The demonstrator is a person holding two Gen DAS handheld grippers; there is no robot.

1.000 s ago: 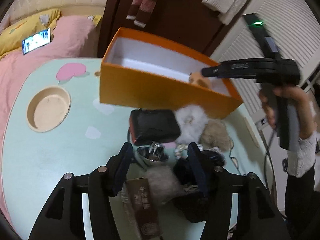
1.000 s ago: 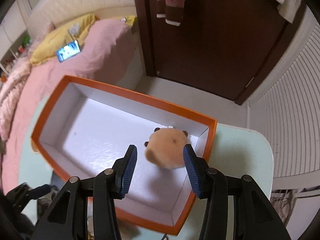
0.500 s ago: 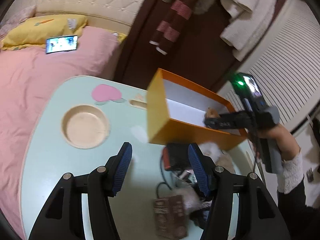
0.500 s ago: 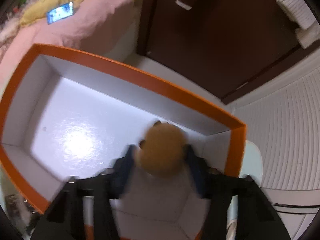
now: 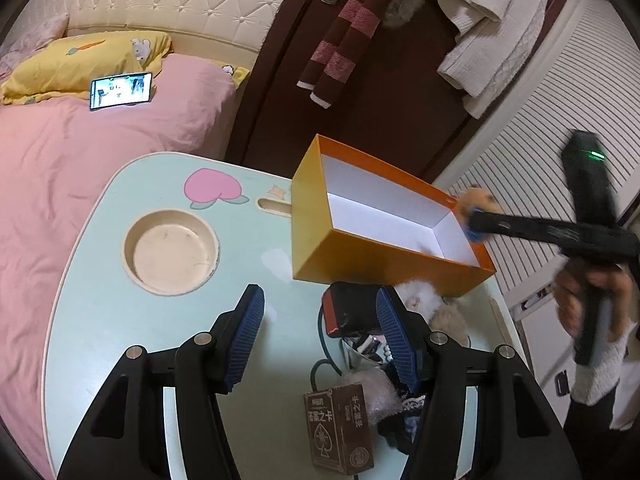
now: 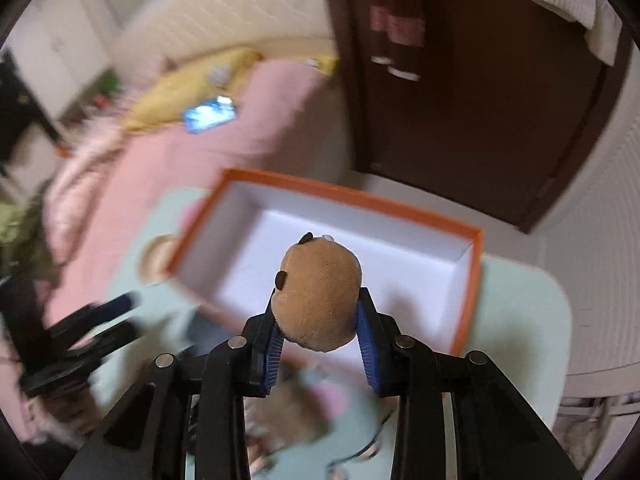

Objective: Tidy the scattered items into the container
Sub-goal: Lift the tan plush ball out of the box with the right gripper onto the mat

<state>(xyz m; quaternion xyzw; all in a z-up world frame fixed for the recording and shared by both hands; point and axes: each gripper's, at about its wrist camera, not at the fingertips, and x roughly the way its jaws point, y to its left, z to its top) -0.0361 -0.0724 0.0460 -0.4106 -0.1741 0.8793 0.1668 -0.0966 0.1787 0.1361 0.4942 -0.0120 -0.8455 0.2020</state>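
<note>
right gripper (image 6: 318, 320) now clamped on the brown plush (image 6: 320, 292) it was only straddling, lifted clear of the orange box (image 6: 468, 292), left gripper (image 5: 320, 332) swung off the clutter

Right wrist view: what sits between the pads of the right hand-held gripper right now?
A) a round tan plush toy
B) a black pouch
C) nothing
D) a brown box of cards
A: the right hand-held gripper has its blue pads pressed on both sides of the round tan plush toy, held above the orange box.
</note>
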